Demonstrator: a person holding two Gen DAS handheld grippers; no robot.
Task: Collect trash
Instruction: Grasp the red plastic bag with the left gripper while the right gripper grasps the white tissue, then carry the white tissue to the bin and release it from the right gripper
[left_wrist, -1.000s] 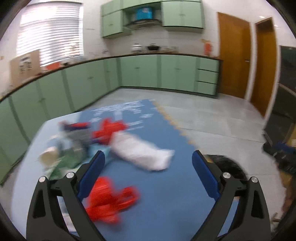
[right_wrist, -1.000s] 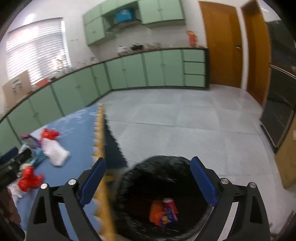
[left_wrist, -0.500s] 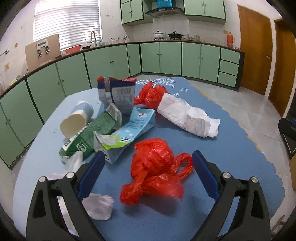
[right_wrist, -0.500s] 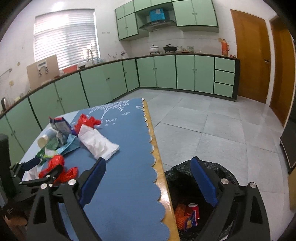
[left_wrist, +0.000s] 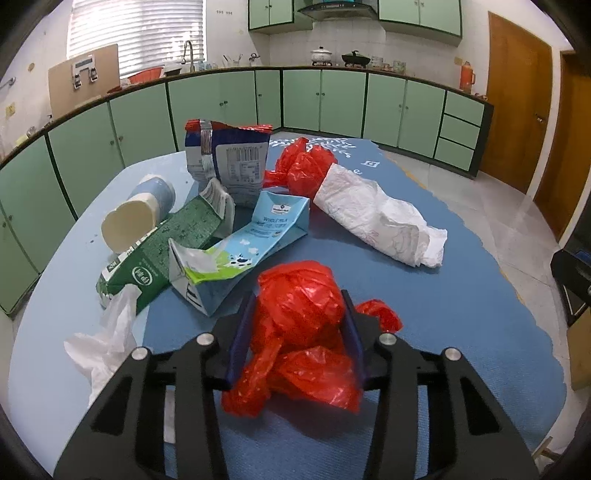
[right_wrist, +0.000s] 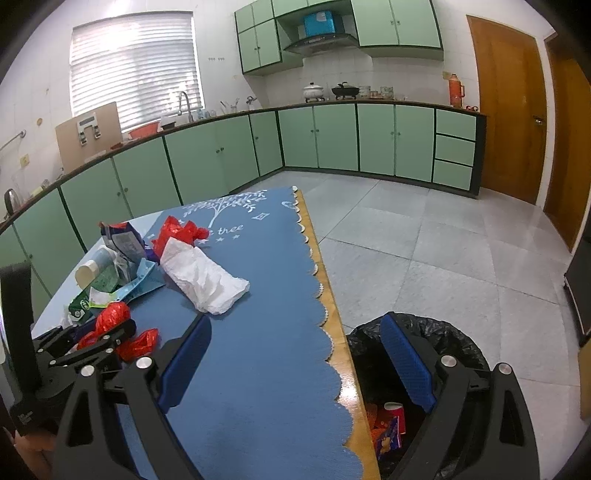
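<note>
My left gripper (left_wrist: 297, 308) is shut on a crumpled red plastic bag (left_wrist: 299, 310) on the blue table mat (left_wrist: 461, 302); it also shows in the right wrist view (right_wrist: 110, 317). Behind it lie a light-blue milk carton (left_wrist: 243, 251), a green carton (left_wrist: 162, 251), a paper cup (left_wrist: 136, 218), a blue snack bag (left_wrist: 229, 162), a second red bag (left_wrist: 306, 166) and a crumpled white bag (left_wrist: 376, 218). My right gripper (right_wrist: 295, 354) is open and empty above the table's edge, beside a black-lined trash bin (right_wrist: 424, 387) that holds some wrappers.
A thin white plastic bag (left_wrist: 107, 339) lies at the table's left front. The table's scalloped edge (right_wrist: 325, 317) borders the grey tiled floor (right_wrist: 424, 240). Green cabinets (left_wrist: 332, 99) line the walls, and wooden doors (right_wrist: 506, 107) stand at the right.
My left gripper has moved forward and closed on the near red bag. My right gripper has shifted left, so the table fills more of its view and the bin sits at the lower right.
</note>
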